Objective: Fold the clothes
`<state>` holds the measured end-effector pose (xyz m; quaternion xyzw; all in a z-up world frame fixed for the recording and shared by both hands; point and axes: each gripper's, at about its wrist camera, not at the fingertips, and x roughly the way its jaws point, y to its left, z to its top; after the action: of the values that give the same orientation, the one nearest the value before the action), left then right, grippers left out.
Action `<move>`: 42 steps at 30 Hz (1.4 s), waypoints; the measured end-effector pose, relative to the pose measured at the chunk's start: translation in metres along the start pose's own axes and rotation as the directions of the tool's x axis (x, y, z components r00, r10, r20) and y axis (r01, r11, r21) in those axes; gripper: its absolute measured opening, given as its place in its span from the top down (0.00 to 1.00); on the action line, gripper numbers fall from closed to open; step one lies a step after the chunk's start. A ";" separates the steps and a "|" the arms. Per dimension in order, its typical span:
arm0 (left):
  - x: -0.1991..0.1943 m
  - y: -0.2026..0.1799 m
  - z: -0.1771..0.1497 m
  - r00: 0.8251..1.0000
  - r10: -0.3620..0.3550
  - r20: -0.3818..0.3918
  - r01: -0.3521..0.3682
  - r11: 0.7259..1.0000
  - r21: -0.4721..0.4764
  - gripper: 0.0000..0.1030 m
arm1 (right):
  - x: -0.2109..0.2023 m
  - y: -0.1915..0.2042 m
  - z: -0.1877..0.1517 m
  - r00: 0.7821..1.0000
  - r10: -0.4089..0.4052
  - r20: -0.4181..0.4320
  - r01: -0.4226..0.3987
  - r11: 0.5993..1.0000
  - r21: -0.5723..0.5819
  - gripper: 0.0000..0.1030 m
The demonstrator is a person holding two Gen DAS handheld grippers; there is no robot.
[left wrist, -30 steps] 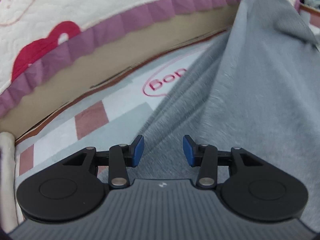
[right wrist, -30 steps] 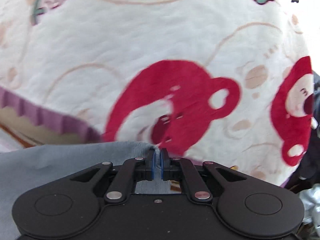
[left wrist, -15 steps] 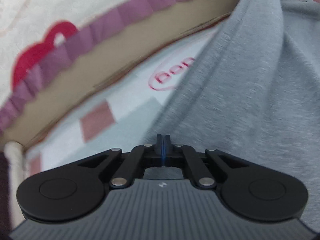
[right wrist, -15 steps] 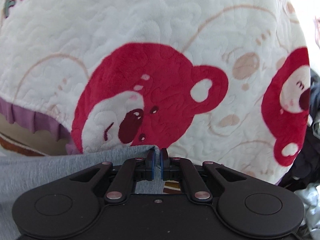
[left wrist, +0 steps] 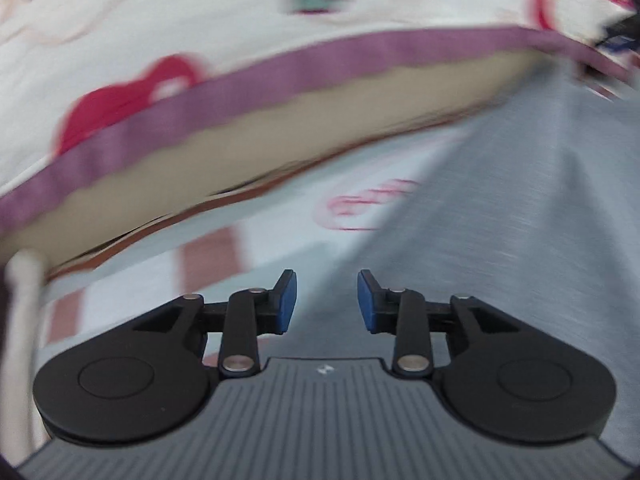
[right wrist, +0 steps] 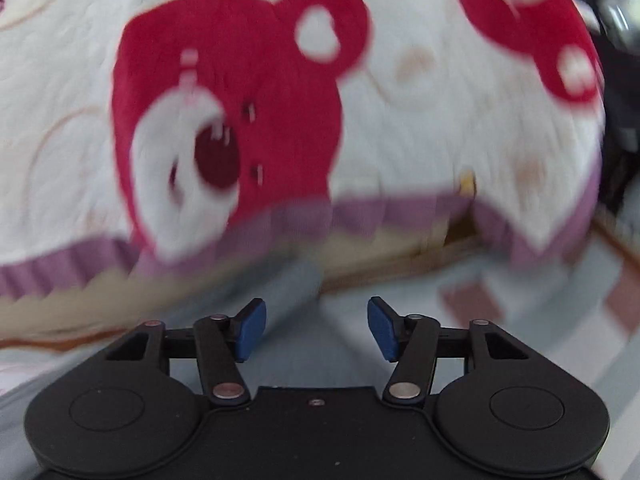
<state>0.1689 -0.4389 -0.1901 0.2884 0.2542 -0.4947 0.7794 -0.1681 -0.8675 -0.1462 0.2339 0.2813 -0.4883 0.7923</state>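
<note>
Two grippers, both spread wide and holding nothing. Left gripper point(left wrist: 327, 300): blue-padded fingertips point(left wrist: 287, 304) well apart, hovering low over the pale checked sheet with pink-brown squares point(left wrist: 208, 256), right at the near edge of the grey knit garment point(left wrist: 520, 220). Garment spread flat on the sheet, filling the right side of the left wrist view and running away toward the far upper right; faint crease down its middle. Red oval printed logo point(left wrist: 368, 204) on the sheet just beside the garment's left edge, lettering too blurred to read. Beyond, a cream quilted blanket with red bear prints and a purple ruffled border point(left wrist: 280, 68), draped over a tan edge point(left wrist: 260, 136). Right gripper point(right wrist: 316, 328): fingers likewise parted, blue pads point(right wrist: 251, 330) clear of any cloth. Small strip of the grey garment point(right wrist: 296, 284) just ahead of the left pad in the right wrist view, lying at the foot of the blanket point(right wrist: 420, 100), not between the pads. Large red bear face point(right wrist: 240, 100) directly ahead on the blanket; checked sheet point(right wrist: 480, 300) to the right. Both views smeared by motion blur.
</note>
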 end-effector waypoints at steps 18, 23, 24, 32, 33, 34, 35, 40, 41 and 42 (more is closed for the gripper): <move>-0.065 -0.106 -0.020 0.947 -0.320 -0.026 0.319 0.947 -0.036 0.55 | -0.012 -0.123 -0.107 0.938 0.329 -0.106 -0.247 0.852 0.461 0.35; -0.069 -0.114 -0.033 0.954 -0.295 -0.059 0.295 0.955 -0.021 0.55 | -0.031 -0.106 -0.075 0.964 0.266 -0.003 -0.247 0.901 0.356 0.36; -0.070 -0.114 -0.035 0.958 -0.278 -0.064 0.277 0.961 -0.023 0.55 | -0.035 -0.102 -0.069 0.967 0.254 0.019 -0.246 0.910 0.334 0.43; -0.099 -0.092 -0.049 0.969 -0.243 -0.038 0.243 0.970 -0.017 0.55 | -0.066 -0.074 -0.018 0.965 0.173 0.198 -0.206 0.965 0.162 0.94; -0.102 -0.086 -0.050 0.970 -0.242 -0.031 0.241 0.970 -0.030 0.55 | -0.075 -0.073 -0.013 0.965 0.151 0.216 -0.183 0.973 0.140 0.95; -0.105 -0.081 -0.051 0.970 -0.241 -0.025 0.240 0.970 -0.044 0.55 | -0.088 -0.076 -0.010 0.966 0.118 0.231 -0.148 0.982 0.117 0.96; -0.106 -0.076 -0.053 0.967 -0.252 -0.019 0.251 0.966 -0.065 0.55 | -0.102 -0.079 -0.006 0.965 0.085 0.246 -0.111 0.989 0.096 0.96; -0.100 -0.059 -0.067 0.948 -0.315 -0.044 0.305 0.940 -0.152 0.53 | -0.085 -0.110 -0.035 0.989 -0.101 0.106 0.100 0.995 0.018 0.95; -0.097 -0.059 -0.071 0.946 -0.316 -0.067 0.303 0.941 -0.152 0.53 | -0.072 -0.119 -0.047 0.992 -0.118 0.054 0.116 0.993 0.033 0.95; -0.094 -0.058 -0.075 0.945 -0.315 -0.092 0.299 0.942 -0.151 0.53 | -0.060 -0.128 -0.059 0.991 -0.133 0.002 0.132 0.990 0.049 0.95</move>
<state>0.0712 -0.3482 -0.1904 0.2198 0.3731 -0.5746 0.6945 -0.3187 -0.8440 -0.1616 0.2325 0.2823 -0.5470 0.7530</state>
